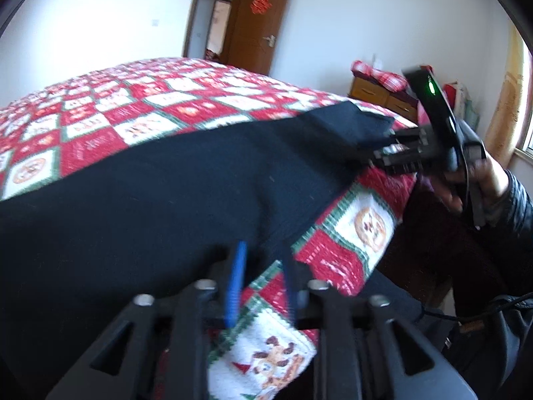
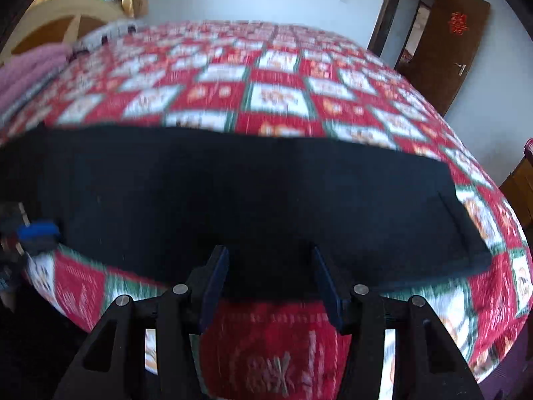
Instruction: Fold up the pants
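Note:
Black pants point(image 1: 166, 183) lie stretched along the near edge of a bed with a red, white and green patchwork quilt point(image 1: 116, 113). My left gripper point(image 1: 263, 253) is open, its blue-padded fingers at the pants' near edge, nothing held. My right gripper point(image 2: 269, 256) is open, its fingers at the near edge of the pants point(image 2: 233, 183). In the left wrist view the right gripper point(image 1: 386, 148) sits at the far end of the pants. In the right wrist view the left gripper's blue fingers point(image 2: 36, 228) show at the left end.
The quilt point(image 2: 283, 96) drapes over the bed's front edge. A brown door point(image 1: 256, 23) stands open at the back. A wooden cabinet point(image 1: 383, 95) stands right of the bed. A pink blanket point(image 2: 23, 73) and headboard point(image 2: 63, 23) are at the far left.

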A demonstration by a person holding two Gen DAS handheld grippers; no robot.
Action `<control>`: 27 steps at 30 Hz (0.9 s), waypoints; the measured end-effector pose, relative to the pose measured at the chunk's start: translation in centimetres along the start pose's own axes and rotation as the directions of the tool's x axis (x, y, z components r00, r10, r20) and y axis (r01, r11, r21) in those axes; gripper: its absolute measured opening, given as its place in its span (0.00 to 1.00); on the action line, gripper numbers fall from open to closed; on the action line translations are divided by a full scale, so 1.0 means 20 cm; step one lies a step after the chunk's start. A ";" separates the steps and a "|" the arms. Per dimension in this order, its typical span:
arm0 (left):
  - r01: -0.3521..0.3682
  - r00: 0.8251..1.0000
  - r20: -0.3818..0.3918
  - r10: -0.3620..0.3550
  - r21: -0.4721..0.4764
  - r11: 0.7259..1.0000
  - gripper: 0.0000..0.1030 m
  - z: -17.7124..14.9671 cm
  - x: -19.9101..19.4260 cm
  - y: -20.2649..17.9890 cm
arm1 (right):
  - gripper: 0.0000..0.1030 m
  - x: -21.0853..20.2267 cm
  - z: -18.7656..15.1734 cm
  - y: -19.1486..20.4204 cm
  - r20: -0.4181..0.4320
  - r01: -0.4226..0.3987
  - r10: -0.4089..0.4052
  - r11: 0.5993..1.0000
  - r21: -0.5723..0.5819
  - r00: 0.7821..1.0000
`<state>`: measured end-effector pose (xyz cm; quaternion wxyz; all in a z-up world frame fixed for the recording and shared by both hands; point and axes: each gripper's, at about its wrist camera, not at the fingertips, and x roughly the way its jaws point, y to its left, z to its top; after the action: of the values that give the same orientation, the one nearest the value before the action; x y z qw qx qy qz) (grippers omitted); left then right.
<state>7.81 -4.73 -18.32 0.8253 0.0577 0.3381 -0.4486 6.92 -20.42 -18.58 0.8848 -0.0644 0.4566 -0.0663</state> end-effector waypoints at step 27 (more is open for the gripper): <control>-0.500 0.859 0.023 0.511 -0.177 0.848 0.81 -0.34 -0.68 0.63 | 0.53 0.04 -0.02 0.01 -0.028 0.011 -0.012 0.999 -0.053 1.000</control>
<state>9.31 14.90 -17.86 0.9274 0.0606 0.3180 -0.1876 7.12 -20.36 -19.49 0.8759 -0.0893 0.4703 -0.0602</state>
